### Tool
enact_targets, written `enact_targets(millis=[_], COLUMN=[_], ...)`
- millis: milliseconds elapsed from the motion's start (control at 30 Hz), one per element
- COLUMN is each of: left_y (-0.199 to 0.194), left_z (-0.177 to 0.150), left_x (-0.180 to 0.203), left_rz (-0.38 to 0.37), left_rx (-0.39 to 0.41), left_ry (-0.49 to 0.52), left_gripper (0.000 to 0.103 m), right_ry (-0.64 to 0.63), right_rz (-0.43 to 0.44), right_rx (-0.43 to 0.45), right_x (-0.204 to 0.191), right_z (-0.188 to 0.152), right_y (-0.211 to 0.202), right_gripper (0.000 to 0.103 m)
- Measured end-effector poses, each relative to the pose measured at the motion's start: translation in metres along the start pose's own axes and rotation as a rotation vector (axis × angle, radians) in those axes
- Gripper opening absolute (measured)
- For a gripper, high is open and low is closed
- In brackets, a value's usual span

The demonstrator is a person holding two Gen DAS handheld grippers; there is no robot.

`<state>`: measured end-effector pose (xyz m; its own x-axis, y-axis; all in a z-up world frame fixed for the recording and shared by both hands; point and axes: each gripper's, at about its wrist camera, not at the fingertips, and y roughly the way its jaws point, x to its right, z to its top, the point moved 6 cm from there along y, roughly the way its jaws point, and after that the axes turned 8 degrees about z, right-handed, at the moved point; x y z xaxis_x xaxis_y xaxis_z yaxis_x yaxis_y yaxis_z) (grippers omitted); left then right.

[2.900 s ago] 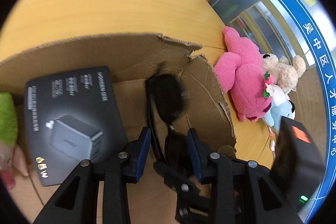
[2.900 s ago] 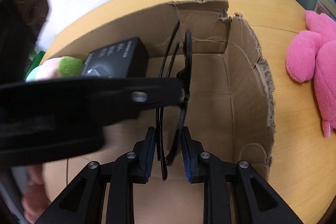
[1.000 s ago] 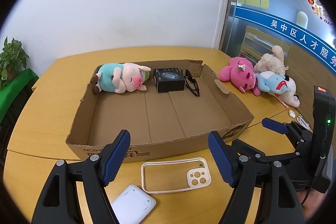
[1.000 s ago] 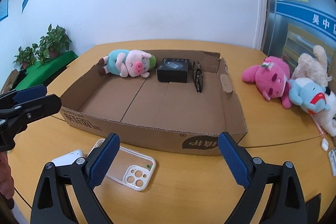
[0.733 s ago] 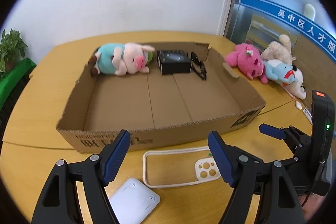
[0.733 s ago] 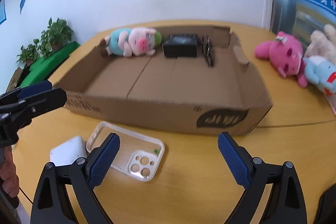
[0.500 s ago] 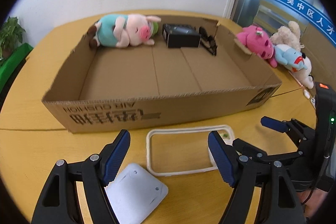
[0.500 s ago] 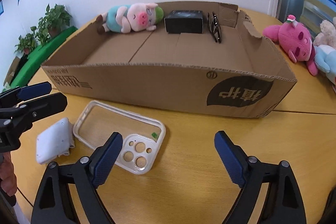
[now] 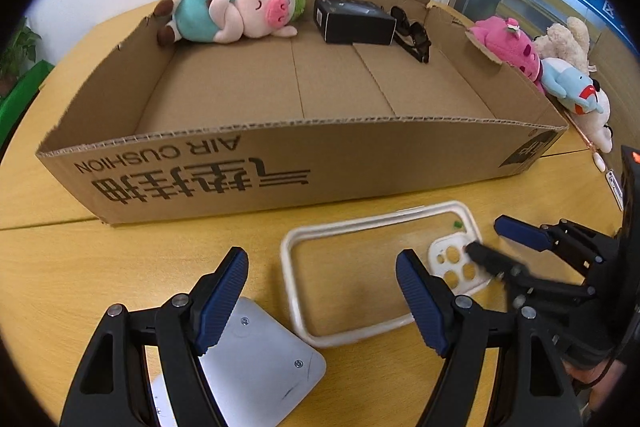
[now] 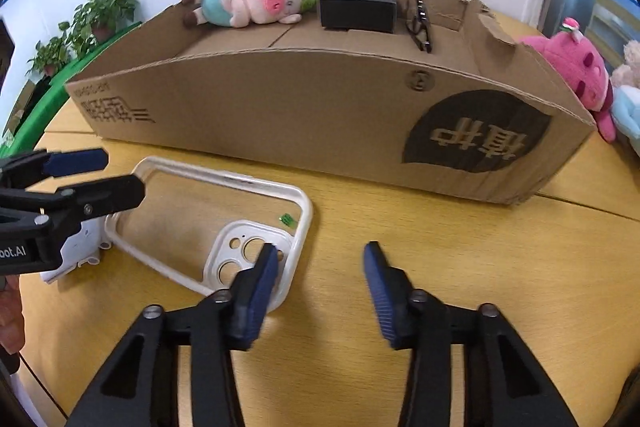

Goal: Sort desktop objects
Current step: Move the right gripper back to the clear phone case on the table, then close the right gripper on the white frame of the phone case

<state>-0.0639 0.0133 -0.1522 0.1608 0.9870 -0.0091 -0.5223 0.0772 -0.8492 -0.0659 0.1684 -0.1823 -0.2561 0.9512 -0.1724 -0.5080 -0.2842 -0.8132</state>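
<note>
A clear phone case (image 9: 352,269) (image 10: 188,223) lies flat on the wooden table in front of the cardboard box (image 9: 280,163) (image 10: 320,107). A white device (image 9: 256,363) (image 10: 78,247) lies to the left of the case. My left gripper (image 9: 322,303) is open, low over the case's left part and the white device. My right gripper (image 10: 320,283) is open, its left finger over the case's camera-cutout corner. The box holds a plush pig (image 9: 232,11), a black carton (image 9: 352,21) and dark glasses (image 9: 412,35) along its far wall.
Pink (image 9: 508,43), beige and blue plush toys lie on the table right of the box. Potted plants (image 10: 88,23) stand beyond the table's left edge. The box's near wall rises just behind the case.
The glasses were let go in the box. Both grippers opened, drew back out of the box and came down low to the table at the phone case. The right jaws have narrowed.
</note>
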Motion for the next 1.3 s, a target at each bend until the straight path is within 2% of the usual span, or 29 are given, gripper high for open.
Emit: enact_targets(millis=[100,167,333,400,533,600,633,667,733,967,1133,1300], left_y=[0.002,0.004,0.006,0.009,0.009,0.009,0.009,0.01,0.011,0.007,-0.028,-0.081], left_z=[-0.005,-0.013,-0.03,-0.034,-0.032,-0.031,-0.031,-0.031,-0.03,-0.029,-0.012,0.02], left_x=[0.005,0.014,0.032,0.039,0.043,0.045,0.046,0.047,0.047,0.041,0.033,0.021], left_rz=[-0.014,-0.03,-0.041,-0.041,-0.041,-0.042,-0.047,-0.064,-0.061,-0.041,-0.042,-0.031], left_rx=[-0.019,-0.043,-0.089,-0.107,-0.106,-0.102,-0.1,-0.1,-0.098,-0.086,0.008,0.154], left_ry=[0.009,0.032,0.051,0.061,0.053,0.052,0.049,0.04,0.033,0.031,0.002,-0.01], left_gripper=[0.073,0.062,0.059,0.052,0.048,0.041,0.032,0.019,0.014,0.007,0.007,0.007], right_ry=[0.024,0.043,0.065,0.069,0.082,0.085,0.086,0.086,0.088,0.096,0.083,0.042], right_rz=[-0.005,-0.015,-0.028,-0.034,-0.029,-0.02,-0.015,-0.009,-0.002,0.039,0.069,0.091], right_rx=[0.008,0.015,0.023,0.022,0.023,0.022,0.021,0.02,0.02,0.028,0.086,0.199], right_x=[0.013,0.022,0.035,0.038,0.042,0.041,0.04,0.04,0.038,0.034,0.024,0.005], right_z=[-0.001,-0.003,-0.011,-0.014,-0.018,-0.02,-0.021,-0.021,-0.022,-0.025,-0.015,0.016], right_y=[-0.005,-0.009,-0.019,-0.021,-0.026,-0.027,-0.027,-0.028,-0.028,-0.033,-0.058,-0.105], right_gripper=[0.027,0.025,0.018,0.016,0.012,0.01,0.009,0.008,0.006,0.006,0.007,0.008])
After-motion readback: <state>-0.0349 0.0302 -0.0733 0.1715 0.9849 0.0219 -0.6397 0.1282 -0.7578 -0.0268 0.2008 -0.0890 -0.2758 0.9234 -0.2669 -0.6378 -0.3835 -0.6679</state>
